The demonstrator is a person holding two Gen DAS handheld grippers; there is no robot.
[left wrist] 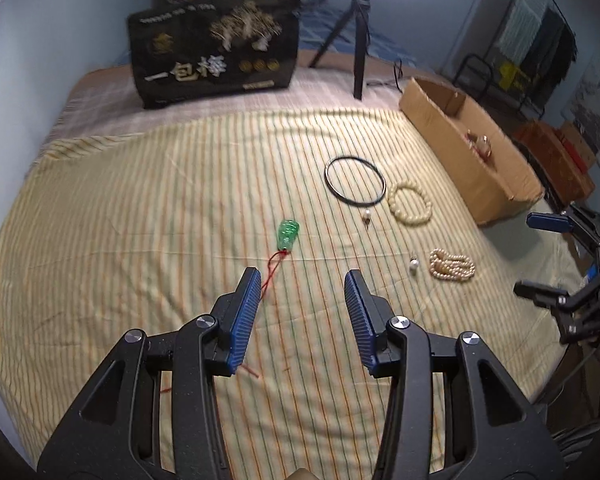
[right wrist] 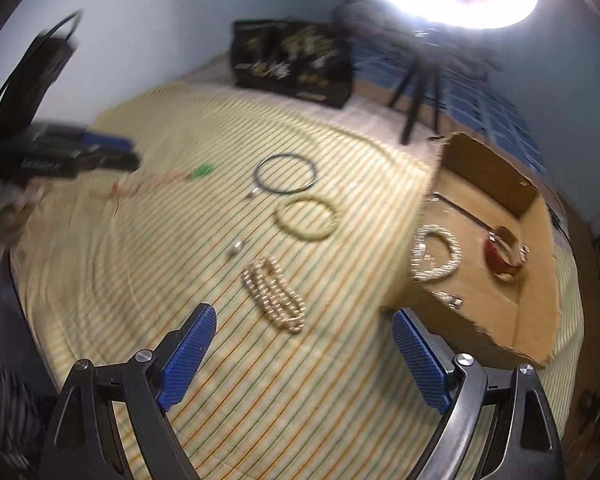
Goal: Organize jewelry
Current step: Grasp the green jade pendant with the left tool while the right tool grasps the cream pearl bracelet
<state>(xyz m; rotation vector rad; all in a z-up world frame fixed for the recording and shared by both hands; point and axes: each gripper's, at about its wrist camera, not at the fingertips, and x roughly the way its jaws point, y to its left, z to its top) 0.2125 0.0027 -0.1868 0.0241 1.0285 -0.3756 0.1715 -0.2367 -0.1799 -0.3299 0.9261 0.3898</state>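
Jewelry lies spread on a bed under a yellow striped sheet [left wrist: 140, 208], with both tools above it and neither touching a piece. The left tool [left wrist: 302, 284] has its blue pads partly apart and nothing between them; the red cord [left wrist: 271, 270] of a green pendant [left wrist: 287, 234] runs beside its left pad, the pendant just beyond. The right tool [right wrist: 304, 322] stands wide and empty, with a heaped pearl strand [right wrist: 274, 298] just ahead of it. Farther out are a small loose pearl drop [right wrist: 237, 247], a cream bead bracelet [right wrist: 306, 218] and a thin black hoop necklace [right wrist: 286, 173]. To the right sits an open cardboard box [right wrist: 496, 184] holding a sparkly bracelet [right wrist: 436, 254] and a red bangle [right wrist: 500, 258]. At the far end stand a black printed bag [left wrist: 214, 56] and a ring light's tripod [left wrist: 358, 28].
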